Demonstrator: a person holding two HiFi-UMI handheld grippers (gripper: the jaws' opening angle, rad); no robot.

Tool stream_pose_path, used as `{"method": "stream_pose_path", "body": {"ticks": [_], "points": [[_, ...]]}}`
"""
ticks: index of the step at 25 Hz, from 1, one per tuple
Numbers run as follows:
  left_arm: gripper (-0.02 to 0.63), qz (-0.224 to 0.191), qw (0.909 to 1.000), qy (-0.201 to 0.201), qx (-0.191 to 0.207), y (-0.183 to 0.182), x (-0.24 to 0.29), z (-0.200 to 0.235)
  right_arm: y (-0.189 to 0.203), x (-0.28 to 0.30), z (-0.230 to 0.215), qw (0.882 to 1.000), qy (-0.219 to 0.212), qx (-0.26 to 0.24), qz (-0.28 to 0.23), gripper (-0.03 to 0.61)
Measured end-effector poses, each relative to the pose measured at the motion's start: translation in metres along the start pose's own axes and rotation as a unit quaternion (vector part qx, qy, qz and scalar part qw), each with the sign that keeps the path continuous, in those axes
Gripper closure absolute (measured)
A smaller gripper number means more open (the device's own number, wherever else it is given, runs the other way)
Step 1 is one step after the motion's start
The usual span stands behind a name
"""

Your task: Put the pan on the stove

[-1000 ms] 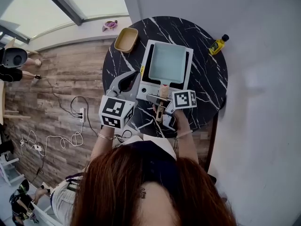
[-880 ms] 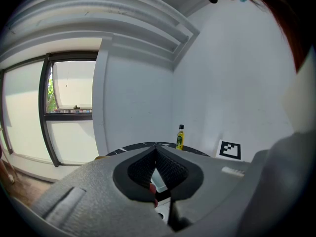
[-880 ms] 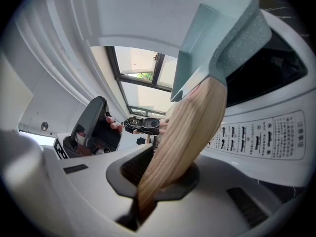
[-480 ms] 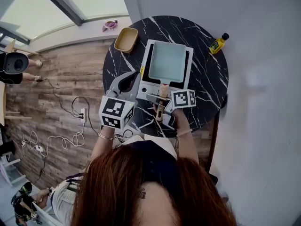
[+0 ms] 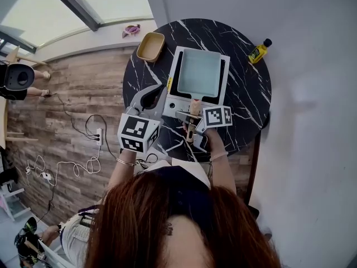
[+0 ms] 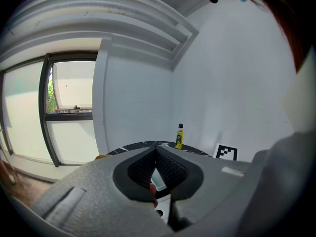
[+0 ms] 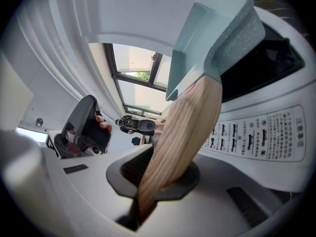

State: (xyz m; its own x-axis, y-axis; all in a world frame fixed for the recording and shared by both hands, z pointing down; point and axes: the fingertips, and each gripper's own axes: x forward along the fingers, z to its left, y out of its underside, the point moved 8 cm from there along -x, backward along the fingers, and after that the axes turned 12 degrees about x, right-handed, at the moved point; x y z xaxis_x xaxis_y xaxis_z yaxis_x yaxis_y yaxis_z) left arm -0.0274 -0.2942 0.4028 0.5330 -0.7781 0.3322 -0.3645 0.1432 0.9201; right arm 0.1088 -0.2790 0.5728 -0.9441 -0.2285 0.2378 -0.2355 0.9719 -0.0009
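The pan (image 5: 198, 72) lies over the stove (image 5: 177, 104), inside its edges. The right gripper (image 5: 191, 119) is clamped on the pan's wood handle (image 5: 194, 105), which sticks out over the stove's near side. The left gripper (image 5: 154, 96) hangs by the stove's left side, jaws together, nothing in them. A bowl (image 5: 149, 47) sits just beside the stove's far left corner. The bottle (image 5: 259, 52) stands near the table (image 5: 245, 102) edge, well apart, with bare table between.

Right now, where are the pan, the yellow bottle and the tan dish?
pan (image 5: 198, 72), head view, middle of its pale bottom.
yellow bottle (image 5: 256, 54), head view, its yellow body.
tan dish (image 5: 150, 47), head view, its bare inside.
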Motion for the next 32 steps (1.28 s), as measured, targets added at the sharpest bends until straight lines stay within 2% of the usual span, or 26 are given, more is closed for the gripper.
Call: {"method": "stream_pose_path", "body": {"ticks": [7,17,32], "points": [[0.603,-0.002,1.0000,0.000,0.003,0.000,-0.006,-0.003,0.003,0.001,-0.005,1.000,0.002,-0.001,-0.007,0.537],[0.603,-0.003,1.0000,-0.001,0.008,-0.001,-0.013,-0.007,0.003,0.001,-0.005,1.000,-0.018,0.001,-0.017,0.477],[0.603,-0.006,0.9999,0.001,0.014,-0.002,-0.024,-0.012,0.005,-0.010,-0.007,0.999,-0.002,0.005,-0.048,0.436]]}}
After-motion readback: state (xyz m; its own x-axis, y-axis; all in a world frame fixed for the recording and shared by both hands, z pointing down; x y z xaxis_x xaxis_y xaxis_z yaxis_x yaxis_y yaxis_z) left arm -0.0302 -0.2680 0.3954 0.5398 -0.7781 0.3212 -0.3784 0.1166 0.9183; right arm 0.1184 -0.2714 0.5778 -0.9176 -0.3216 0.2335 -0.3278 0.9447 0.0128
